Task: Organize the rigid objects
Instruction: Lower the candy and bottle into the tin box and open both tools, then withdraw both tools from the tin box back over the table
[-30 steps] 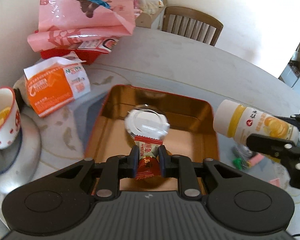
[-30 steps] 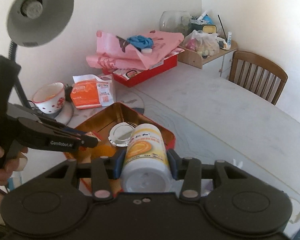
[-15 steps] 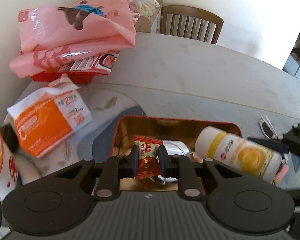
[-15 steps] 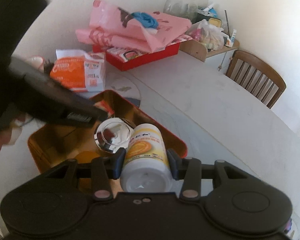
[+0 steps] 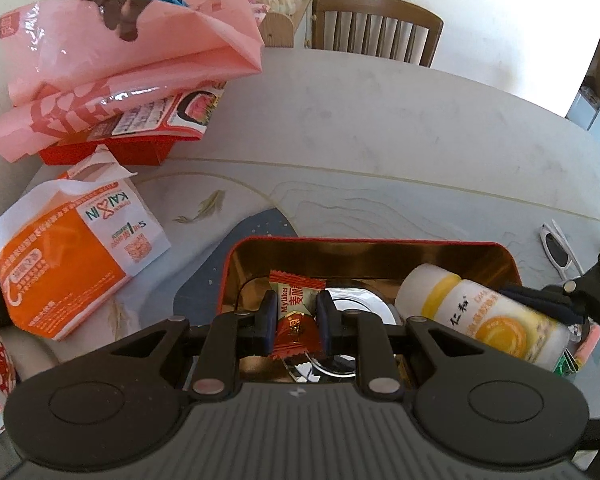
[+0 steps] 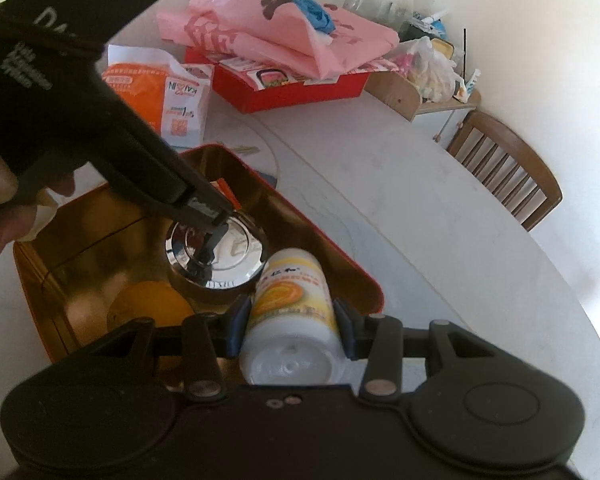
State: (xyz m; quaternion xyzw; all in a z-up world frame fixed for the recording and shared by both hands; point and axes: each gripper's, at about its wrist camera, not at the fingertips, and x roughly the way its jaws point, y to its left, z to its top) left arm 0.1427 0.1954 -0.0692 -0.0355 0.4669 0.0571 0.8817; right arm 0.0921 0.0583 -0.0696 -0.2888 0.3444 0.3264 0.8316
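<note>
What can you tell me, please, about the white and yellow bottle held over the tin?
The bottle is a white plastic cylinder with a yellow label bearing an orange swirl and dark characters, its rounded white cap shut. It lies tilted, cap end lowest and pointing into the gold-lined red tin, clamped at its sides by the right tool. Whether it touches the tin is unclear.

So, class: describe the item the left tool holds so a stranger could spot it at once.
Find the red tin with the gold inside on the table. Over its near-left end the left tool grips a small red Mylikes candy. Unlike the yellow-labelled bottle beside it, it is a crinkly wrapper.
</note>
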